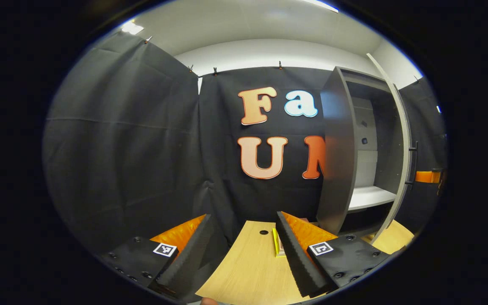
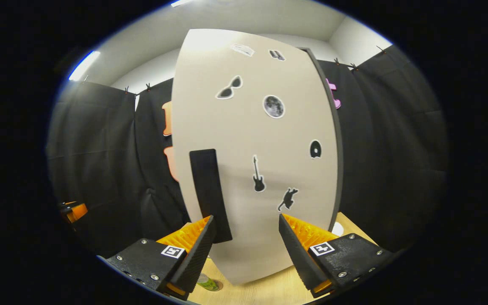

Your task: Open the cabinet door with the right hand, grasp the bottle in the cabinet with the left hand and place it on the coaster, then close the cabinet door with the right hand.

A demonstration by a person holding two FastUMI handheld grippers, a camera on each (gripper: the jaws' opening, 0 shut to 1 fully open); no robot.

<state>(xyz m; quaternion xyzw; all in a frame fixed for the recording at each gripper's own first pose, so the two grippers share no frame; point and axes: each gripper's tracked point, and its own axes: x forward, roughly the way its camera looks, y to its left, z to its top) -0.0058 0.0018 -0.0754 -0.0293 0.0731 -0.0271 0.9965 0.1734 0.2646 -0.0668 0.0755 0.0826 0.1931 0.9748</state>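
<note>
Door (image 2: 252, 169) stands ajar, bottle (image 2: 207, 283) already on desk (image 1: 248, 271) w/ both tools spread & empty (left (image 1: 244, 250), right (image 2: 246, 250)); door's light, stiff, swings freely — push flat near handle (image 2: 210, 195) edge.

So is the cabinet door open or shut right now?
Open. In the left gripper view the cabinet door is swung out from the cabinet, exposing its white shelf.
</note>
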